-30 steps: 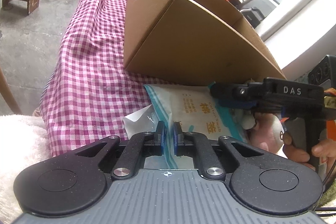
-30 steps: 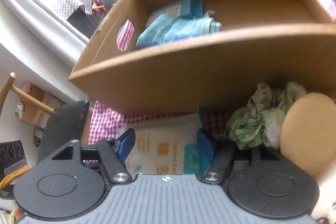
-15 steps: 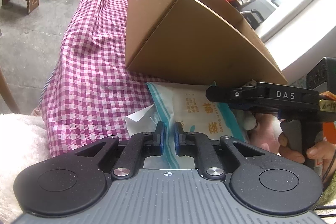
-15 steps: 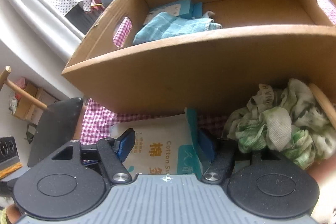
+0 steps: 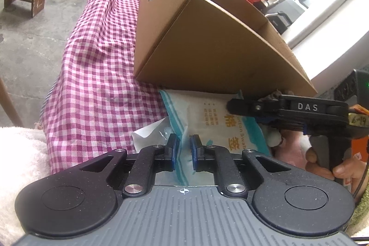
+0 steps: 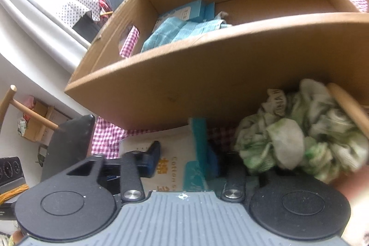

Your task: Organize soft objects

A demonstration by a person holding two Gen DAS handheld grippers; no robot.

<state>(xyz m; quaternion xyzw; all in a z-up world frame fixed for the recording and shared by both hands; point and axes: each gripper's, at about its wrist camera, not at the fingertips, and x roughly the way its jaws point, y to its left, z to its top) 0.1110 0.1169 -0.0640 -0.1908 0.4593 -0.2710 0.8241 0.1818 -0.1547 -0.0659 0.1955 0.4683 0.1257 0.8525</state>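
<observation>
The left gripper [image 5: 183, 150] pinches one edge of the cotton swab packet [image 5: 207, 116], fingers nearly shut, steadying it. The right gripper [image 6: 182, 159] has just been closing its half-open fingers across the packet, probably to lift it into the cardboard box [image 6: 230, 75].

White-and-teal cotton swab packet [image 5: 214, 116] lies flat before the cardboard box [image 5: 207, 49]; crumpled green cloth [image 6: 299, 142] apparently beside.
</observation>
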